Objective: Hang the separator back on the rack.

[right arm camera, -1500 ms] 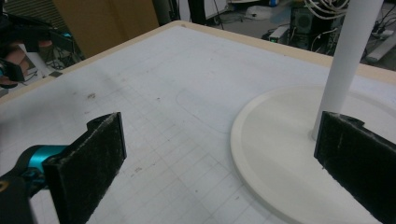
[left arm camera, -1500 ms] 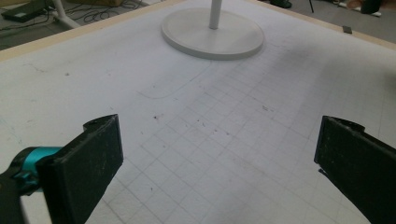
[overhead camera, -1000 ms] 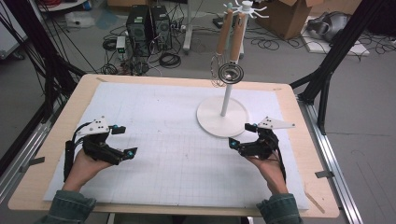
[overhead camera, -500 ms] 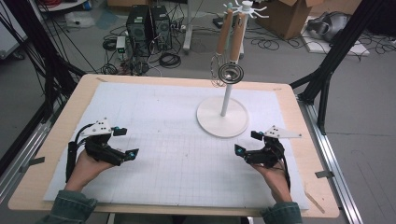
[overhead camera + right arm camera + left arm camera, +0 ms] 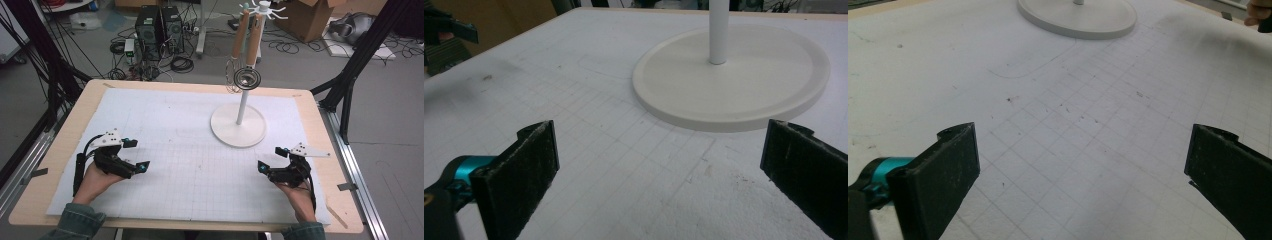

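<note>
Whisks hang from a white stand on the tabletop, ahead of and inward from the right claw, and well off ahead from the left claw. How many hang there is hard to make out, and their wires overlap. In the right claw's view the stand's pole is cut off at the top; in the left claw's view just the base shows. Since a second ago the right claw has drawn back from the base toward the person. Both claws gape wide, holding nothing, over the gridded mat.
</note>
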A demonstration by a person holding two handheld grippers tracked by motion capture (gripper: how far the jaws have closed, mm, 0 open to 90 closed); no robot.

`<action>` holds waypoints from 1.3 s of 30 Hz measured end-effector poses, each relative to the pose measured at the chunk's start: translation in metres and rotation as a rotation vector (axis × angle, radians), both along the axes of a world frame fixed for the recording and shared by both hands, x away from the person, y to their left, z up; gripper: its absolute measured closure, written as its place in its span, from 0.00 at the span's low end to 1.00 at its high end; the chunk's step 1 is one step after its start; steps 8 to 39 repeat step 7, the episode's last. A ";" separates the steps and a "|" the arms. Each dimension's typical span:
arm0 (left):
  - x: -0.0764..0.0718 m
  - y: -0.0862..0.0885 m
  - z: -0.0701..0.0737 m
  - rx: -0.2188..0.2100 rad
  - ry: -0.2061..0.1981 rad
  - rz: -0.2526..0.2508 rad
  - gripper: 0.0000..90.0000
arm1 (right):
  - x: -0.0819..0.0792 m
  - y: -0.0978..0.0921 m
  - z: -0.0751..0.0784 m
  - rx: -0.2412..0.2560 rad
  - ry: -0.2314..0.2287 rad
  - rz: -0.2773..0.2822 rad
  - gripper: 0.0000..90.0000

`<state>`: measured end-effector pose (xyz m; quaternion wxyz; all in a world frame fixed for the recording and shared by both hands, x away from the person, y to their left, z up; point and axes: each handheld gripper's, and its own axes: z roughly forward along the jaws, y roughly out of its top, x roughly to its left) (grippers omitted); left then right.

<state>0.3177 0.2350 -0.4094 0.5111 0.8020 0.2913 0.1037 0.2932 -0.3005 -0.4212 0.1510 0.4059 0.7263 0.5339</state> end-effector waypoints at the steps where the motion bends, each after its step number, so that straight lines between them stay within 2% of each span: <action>1: 0.000 0.000 -0.001 0.004 0.000 0.001 0.02 | -0.001 0.000 0.000 -0.002 -0.002 -0.001 0.01; 4: 0.000 -0.001 -0.005 0.006 0.011 0.004 0.02 | -0.002 0.000 -0.001 -0.021 -0.007 0.001 0.01; 7: -0.002 -0.001 -0.009 0.009 0.005 0.009 0.02 | -0.004 0.001 -0.002 -0.031 -0.013 0.002 0.01; 39: -0.002 -0.001 -0.009 0.009 0.005 0.009 0.02 | -0.004 0.001 -0.002 -0.031 -0.013 0.002 0.01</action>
